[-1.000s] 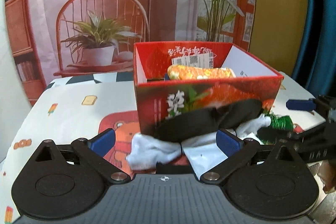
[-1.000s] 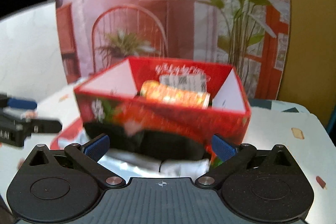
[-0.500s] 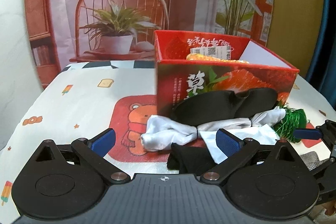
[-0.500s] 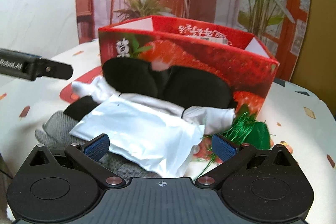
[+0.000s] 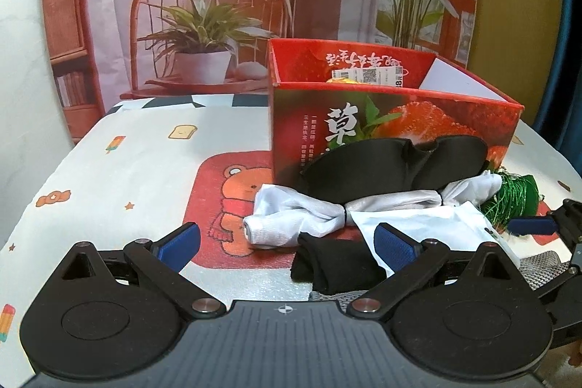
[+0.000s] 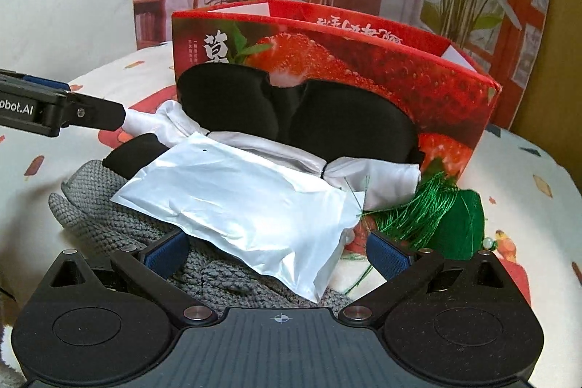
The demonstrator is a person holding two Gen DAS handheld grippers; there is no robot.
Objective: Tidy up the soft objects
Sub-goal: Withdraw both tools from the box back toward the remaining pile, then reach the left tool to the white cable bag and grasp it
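Observation:
A red strawberry box (image 5: 393, 126) stands on the table; it also shows in the right wrist view (image 6: 363, 60). A black eye mask (image 5: 393, 166) (image 6: 298, 119) leans on its front. Below lie a white knotted cloth (image 5: 298, 217) (image 6: 378, 177), a white plastic pouch (image 6: 240, 206) (image 5: 429, 224), a black sock (image 5: 338, 260), a grey knit glove (image 6: 109, 213) and a green tassel (image 6: 436, 217) (image 5: 513, 199). My left gripper (image 5: 287, 244) is open and empty before the sock. My right gripper (image 6: 276, 255) is open, its fingers either side of the pouch's near end.
The table (image 5: 127, 170) has a white cloth with cartoon prints and a red bear panel. A printed backdrop (image 5: 218, 6) of a chair and plants hangs behind. An orange packet (image 5: 342, 80) peeks from inside the box. The left gripper's finger (image 6: 91, 113) reaches in from the left.
Both grippers have drawn back and down from the box. The pile of soft things now lies in full view in front of them. Both stay open.

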